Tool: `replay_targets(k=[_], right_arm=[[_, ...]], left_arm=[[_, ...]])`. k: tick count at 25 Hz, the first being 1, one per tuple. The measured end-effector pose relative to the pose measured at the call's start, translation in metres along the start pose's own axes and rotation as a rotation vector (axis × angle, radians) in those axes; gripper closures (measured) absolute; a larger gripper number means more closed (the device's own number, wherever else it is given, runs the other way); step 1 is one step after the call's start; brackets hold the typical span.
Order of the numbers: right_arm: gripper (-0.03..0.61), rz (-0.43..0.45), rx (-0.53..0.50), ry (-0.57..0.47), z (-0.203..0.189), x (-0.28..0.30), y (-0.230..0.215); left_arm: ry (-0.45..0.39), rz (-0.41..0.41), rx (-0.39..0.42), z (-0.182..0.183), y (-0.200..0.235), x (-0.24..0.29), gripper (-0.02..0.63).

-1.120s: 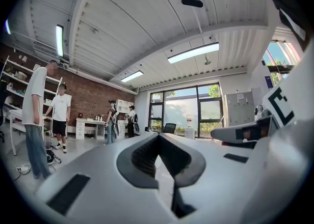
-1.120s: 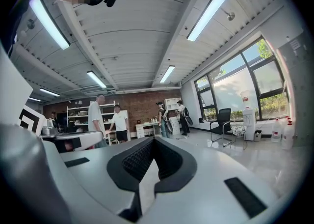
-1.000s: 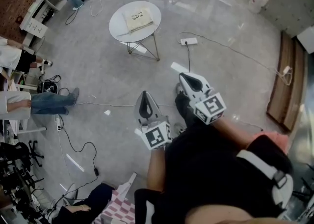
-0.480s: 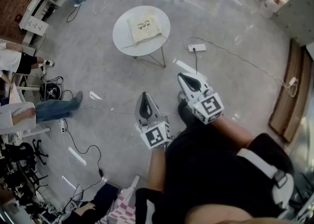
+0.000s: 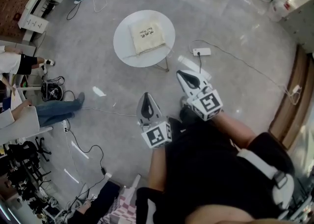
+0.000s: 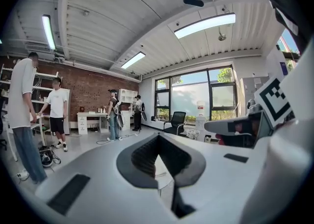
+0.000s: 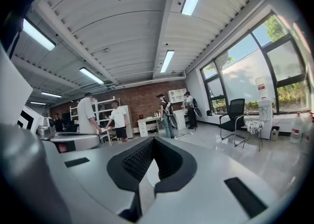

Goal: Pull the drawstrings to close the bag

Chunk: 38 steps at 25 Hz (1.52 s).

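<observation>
So, closest in: both grippers are held up in front of the person's dark shirt, about chest height, pointing out across the room. The left gripper has its jaws pressed together with nothing between them; its own view just looks over the closed pads at the room. Same deal with the right gripper: jaws closed tight and nothing pinched. It sits a bit further forward than the left one.

Below and beyond them there's only grey floor with loose cables running over it, and a white power strip lying just past the right gripper's tip.

Past that is the small round white table, and the cream cloth bag lies flat on top of it, roughly in the middle. There's some print on it, but it's too small to read. I can't make out the drawstrings or whether the mouth is open from this far up.

Furthest out, off to the left, a few people stand or sit around by desks and shelves, nowhere near the table.

Progress-wise, I'd say basically nothing is done yet. The bag is well apart from both grippers and looks untouched. What's left is everything: walk over, open the jaws, find the strings, grab them and pull.
</observation>
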State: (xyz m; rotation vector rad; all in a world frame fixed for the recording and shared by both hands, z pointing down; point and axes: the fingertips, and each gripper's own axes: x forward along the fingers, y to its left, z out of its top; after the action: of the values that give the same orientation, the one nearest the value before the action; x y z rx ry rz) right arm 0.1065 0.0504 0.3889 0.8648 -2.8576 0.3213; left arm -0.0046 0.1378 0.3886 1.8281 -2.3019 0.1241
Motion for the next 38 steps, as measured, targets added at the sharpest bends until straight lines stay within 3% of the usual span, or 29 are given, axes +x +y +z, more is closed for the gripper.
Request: replay_targets(k=[17,22,28,38], right_arm=[[0.583,-0.107,0.037,0.086,-0.031,0.113,-0.067],[0.583,-0.141,0.047,0.132,-0.047,0.152,-0.082],[0.583,-0.180,0.036,0.228,-0.084,0.192,-0.100],[0.551,-0.237,0.082,0.356,-0.158,0.231,-0.133]], left_arm=[[0.083,-0.063,0.068,-0.021,0.062,0.131,0.621],[0.125,-0.087,0.123,-0.036,0.088,0.178,0.621],[0.207,-0.148,0.214,-0.076,0.113,0.230,0.621],[0.411,-0.220,0.378,-0.162,0.149,0.284,0.621]])
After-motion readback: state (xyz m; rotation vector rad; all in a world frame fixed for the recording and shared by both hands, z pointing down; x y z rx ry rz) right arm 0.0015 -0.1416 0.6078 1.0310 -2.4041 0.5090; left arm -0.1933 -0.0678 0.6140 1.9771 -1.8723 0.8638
